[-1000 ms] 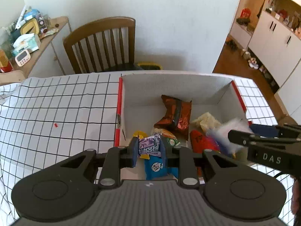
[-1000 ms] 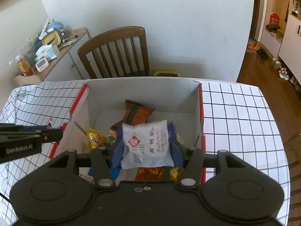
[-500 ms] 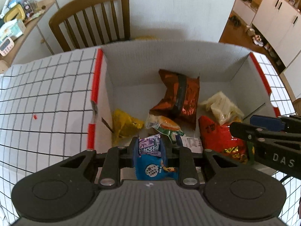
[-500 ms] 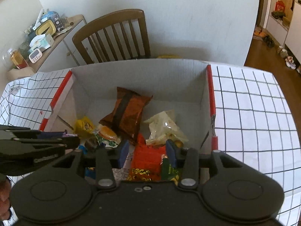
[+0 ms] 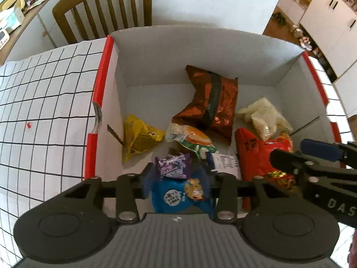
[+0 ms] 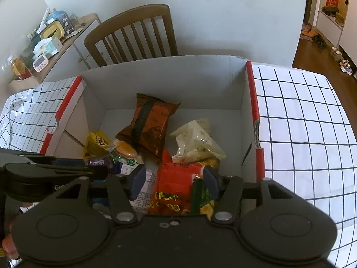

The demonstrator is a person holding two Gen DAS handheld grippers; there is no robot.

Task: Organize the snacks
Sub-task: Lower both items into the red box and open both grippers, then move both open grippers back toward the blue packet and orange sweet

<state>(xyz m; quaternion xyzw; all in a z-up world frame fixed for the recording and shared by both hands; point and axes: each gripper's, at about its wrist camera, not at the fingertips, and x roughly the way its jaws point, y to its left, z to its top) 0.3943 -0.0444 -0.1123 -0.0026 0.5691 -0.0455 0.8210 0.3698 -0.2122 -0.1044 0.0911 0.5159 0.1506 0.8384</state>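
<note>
One white cardboard box with red-edged side flaps stands on a black-gridded white tablecloth, and every snack in view lies inside it. At least eight packets can be counted. A copper-brown bag with a dark stripe lies toward the far middle. A pale, cream-coloured bag sits at the right, resting on the far end of a large red bag with yellow print. A yellow packet lies at the left, and an orange-and-green packet in the middle. Near the front are a purple packet, a blue packet with a cartoon face, and a white packet with a printed table; their writing is too small to read.

The left gripper has just been opening, its jaws now moderately apart and loose around the purple and blue packets. The right gripper has also just been opening; it stands over the red bag without pressing it. Its body reads "DAS", the left one's "Gen".

One wooden chair stands behind the box.
</note>
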